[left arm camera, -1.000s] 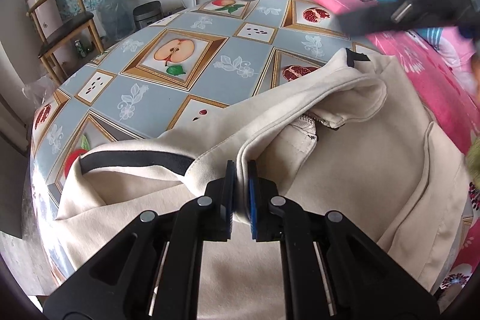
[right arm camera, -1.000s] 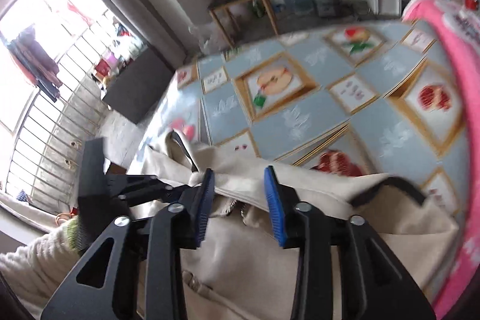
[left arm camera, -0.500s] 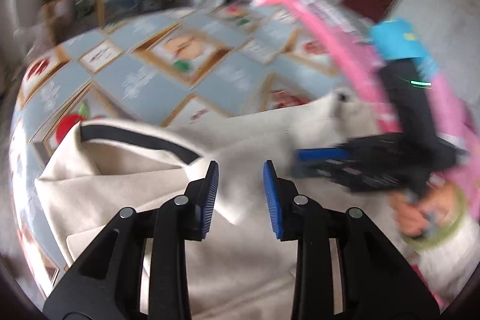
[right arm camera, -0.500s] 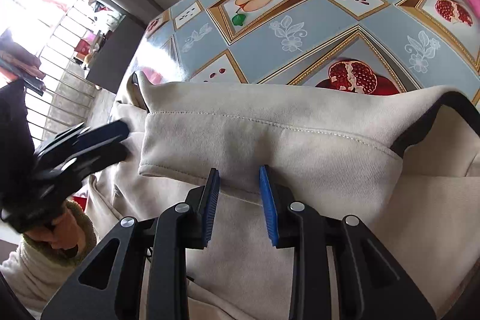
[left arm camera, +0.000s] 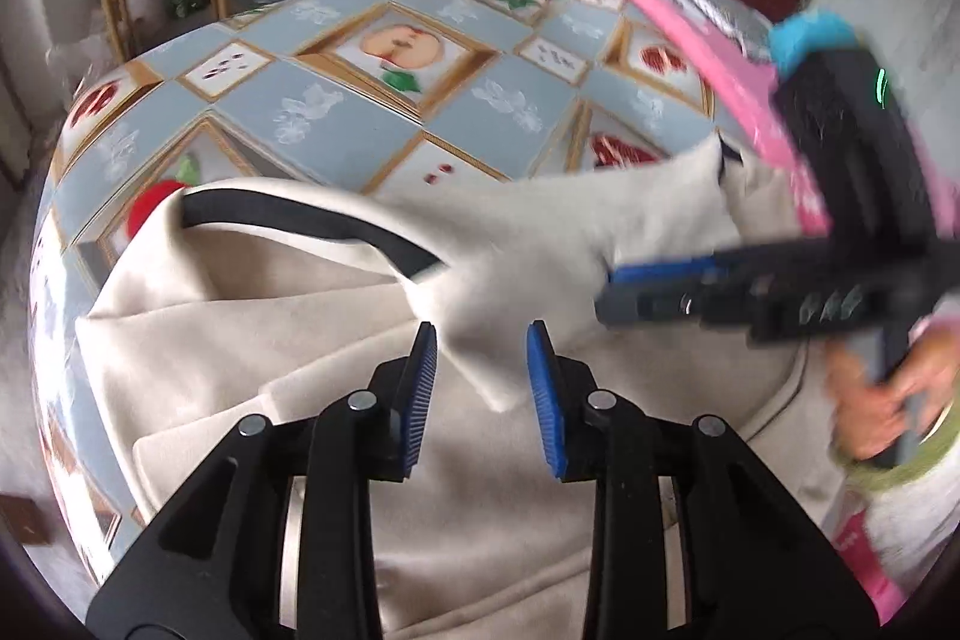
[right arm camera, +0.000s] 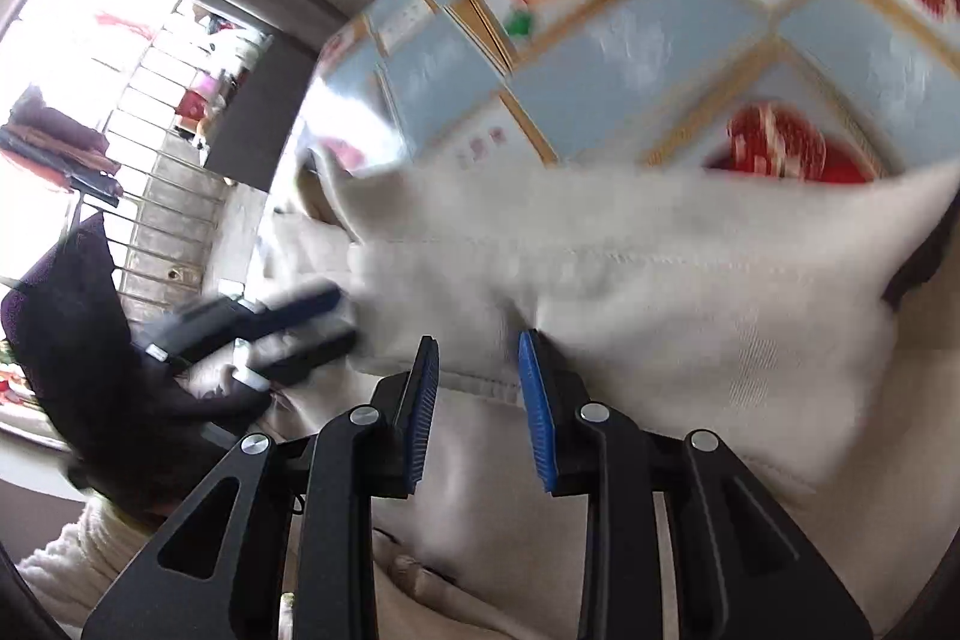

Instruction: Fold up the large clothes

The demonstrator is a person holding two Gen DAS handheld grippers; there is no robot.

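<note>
Garment: cream fabric jacket with black trim lies bunched on the fruit-print tiled counter.
Left gripper: fingers spread, low over a folded flap, holding nothing.
Right gripper: fingers spread, at the hem edge, holding nothing; comes in level from the right in the left view.

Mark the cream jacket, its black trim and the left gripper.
cream jacket (left arm camera: 252, 328), left wrist view, folded body panel.
black trim (left arm camera: 300, 220), left wrist view, middle of band.
left gripper (left arm camera: 482, 376), left wrist view, between open fingertips.
</note>
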